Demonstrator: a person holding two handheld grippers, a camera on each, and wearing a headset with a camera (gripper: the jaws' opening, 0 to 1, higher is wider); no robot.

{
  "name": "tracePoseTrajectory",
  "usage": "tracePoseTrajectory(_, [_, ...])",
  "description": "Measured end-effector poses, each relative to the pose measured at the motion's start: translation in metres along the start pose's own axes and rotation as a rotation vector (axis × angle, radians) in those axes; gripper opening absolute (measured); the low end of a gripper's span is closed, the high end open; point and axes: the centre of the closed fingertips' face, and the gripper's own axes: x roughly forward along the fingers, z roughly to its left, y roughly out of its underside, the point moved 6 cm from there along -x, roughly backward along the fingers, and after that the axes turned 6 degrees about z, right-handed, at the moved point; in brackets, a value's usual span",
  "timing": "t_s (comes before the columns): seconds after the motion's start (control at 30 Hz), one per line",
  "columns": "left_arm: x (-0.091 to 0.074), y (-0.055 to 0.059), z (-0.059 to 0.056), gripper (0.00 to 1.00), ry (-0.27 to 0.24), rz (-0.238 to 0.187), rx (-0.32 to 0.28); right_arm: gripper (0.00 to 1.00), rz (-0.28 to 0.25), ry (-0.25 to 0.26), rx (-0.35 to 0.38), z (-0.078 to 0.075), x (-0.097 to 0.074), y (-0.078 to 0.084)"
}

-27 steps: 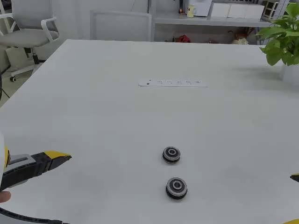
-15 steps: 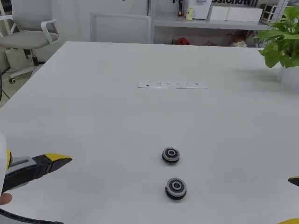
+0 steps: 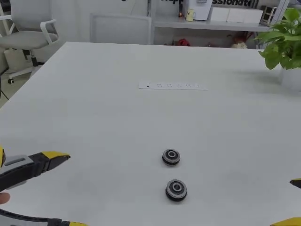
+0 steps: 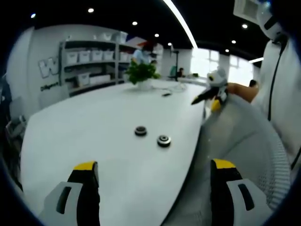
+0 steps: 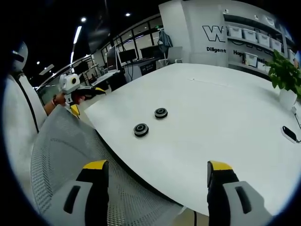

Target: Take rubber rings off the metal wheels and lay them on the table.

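White tabletop lies beneath both tongs: left gripper and right gripper hang spread wide, empty, at its near edge. Two metal wheels sit well ahead, rubber rings on; pinched, loose wheels could skid away.

- A white table stretches ahead of the left gripper.
- Far beyond its jaws, wall shelving carries white bins.
- Ahead of that gripper, past the table's far corner, stands a grey office chair.
- Ceiling spotlights and a strip light glow overhead.
- Bright panes, probably windows, lie beyond.
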Motion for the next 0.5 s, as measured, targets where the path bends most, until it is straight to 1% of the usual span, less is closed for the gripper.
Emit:
tracePoseTrajectory(0.13, [-0.001,-0.001,0.0,1.0,-0.001,-0.007,-0.001,0.83,0.005,0.001,0.005,0.0,0.0,0.0])
tracePoseTrajectory(0.17, [-0.001,-0.001,0.0,1.0,-0.002,-0.008,0.0,0.83,-0.009,-0.005,0.001,0.001,-0.001,-0.002])
tracePoseTrajectory(0.23, [-0.001,-0.001,0.0,1.0,-0.003,-0.008,-0.002,0.82,-0.015,-0.007,0.005,0.001,-0.002,-0.003])
tracePoseTrajectory(0.33, [-0.001,-0.002,-0.001,1.0,0.0,-0.008,-0.001,0.81,-0.02,0.005,-0.011,0.002,-0.006,-0.008])
tracePoseTrajectory(0.5, [-0.002,-0.005,-0.002,1.0,0.003,-0.015,0.003,0.82,-0.027,0.003,-0.026,0.003,-0.009,-0.013])
